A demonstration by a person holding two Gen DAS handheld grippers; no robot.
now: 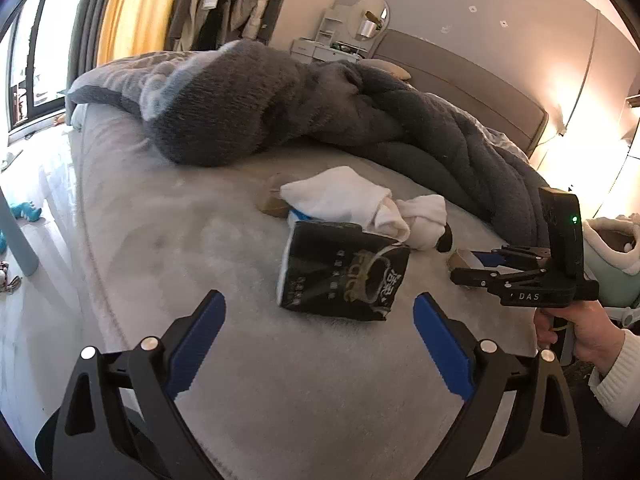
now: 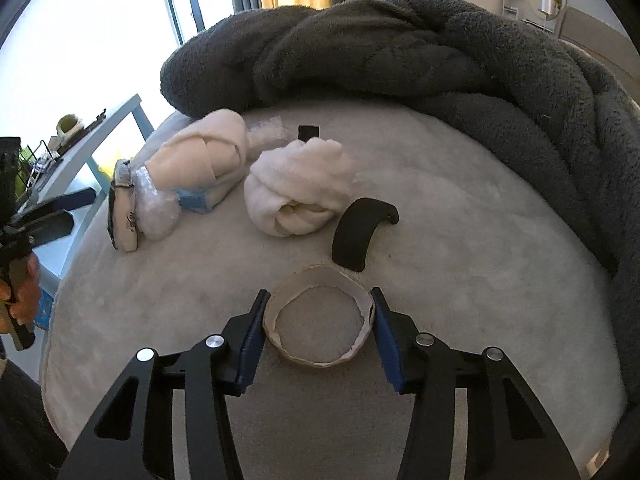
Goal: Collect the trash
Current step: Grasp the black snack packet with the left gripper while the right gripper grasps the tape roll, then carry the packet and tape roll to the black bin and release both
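A black snack packet lies on the pale bed cover, just ahead of my left gripper, which is open and empty. The packet shows edge-on in the right wrist view. My right gripper has its fingers closed against both sides of a torn cardboard ring resting on the cover. In the left wrist view the right gripper sits at the right with the ring at its tips. A curved black strip lies just beyond the ring.
White socks and a rolled white sock lie mid-bed, over a blue-white packet. A small black piece lies farther back. A brown cardboard piece lies by the socks. A grey fleece blanket is heaped behind.
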